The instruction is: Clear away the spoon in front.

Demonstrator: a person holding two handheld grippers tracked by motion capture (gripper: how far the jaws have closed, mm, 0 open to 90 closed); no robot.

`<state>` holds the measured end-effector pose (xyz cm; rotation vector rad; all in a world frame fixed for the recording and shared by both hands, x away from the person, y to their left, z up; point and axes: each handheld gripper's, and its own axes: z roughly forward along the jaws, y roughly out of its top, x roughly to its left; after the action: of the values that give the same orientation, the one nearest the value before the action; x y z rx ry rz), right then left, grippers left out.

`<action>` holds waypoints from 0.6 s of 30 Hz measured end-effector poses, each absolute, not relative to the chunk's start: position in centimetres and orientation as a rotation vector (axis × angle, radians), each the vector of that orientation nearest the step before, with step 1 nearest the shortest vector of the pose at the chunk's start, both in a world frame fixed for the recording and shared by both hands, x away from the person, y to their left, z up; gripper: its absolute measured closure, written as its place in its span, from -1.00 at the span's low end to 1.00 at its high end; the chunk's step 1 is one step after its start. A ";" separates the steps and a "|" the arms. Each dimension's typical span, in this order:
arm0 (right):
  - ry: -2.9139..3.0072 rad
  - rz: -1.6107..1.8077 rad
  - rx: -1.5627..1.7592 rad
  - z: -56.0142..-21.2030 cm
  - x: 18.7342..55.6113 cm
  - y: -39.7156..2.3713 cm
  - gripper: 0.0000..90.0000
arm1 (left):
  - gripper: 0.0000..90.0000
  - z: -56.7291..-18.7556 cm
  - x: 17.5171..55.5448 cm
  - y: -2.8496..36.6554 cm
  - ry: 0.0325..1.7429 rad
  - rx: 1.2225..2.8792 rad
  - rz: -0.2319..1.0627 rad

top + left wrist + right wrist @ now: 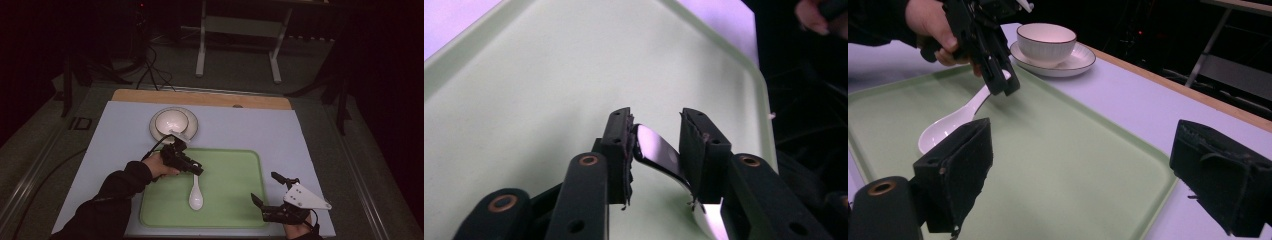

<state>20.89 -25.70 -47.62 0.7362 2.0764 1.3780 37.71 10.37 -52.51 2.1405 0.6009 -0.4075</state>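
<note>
The left gripper (pixel 196 169) stands over the handle end of the white spoon (pixel 195 196), its jaws partly spread with the handle between them; the left gripper view shows the handle (pixel 659 156) lying against one pad while a visible gap remains at the other, so the pads straddle it and do not pinch it. This stance suits either a release or the start of a pick; the frames do not settle which. The spoon lies on the green tray (pixel 235 200), bowl end toward the person and handle pointing toward the far rim, with the bowl end resting flat on the tray floor, which keeps it from rolling. The left hand (pixel 159 166) reaches in from the tray's left side, so the jaws cross the handle at an angle. The right gripper (pixel 272 192) waits at the tray's near right corner with its jaws spread wide and nothing between them, well apart from the spoon and out of the working path. The white bowl (pixel 171 122) sits upright on its saucer (pixel 192 131) just beyond the tray's far rim, on the pale mat (pixel 280 131), near the left gripper.
</note>
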 end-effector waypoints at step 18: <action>2.105 1.381 0.723 -47.7 21.0 -25.5 -0.77 | 0.20 -55.0 37.6 10.0 0.655 2.145 -0.186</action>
<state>20.98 -25.50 -47.73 0.7228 2.1053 1.3810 37.65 10.05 -55.02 2.1446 0.6548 -0.1862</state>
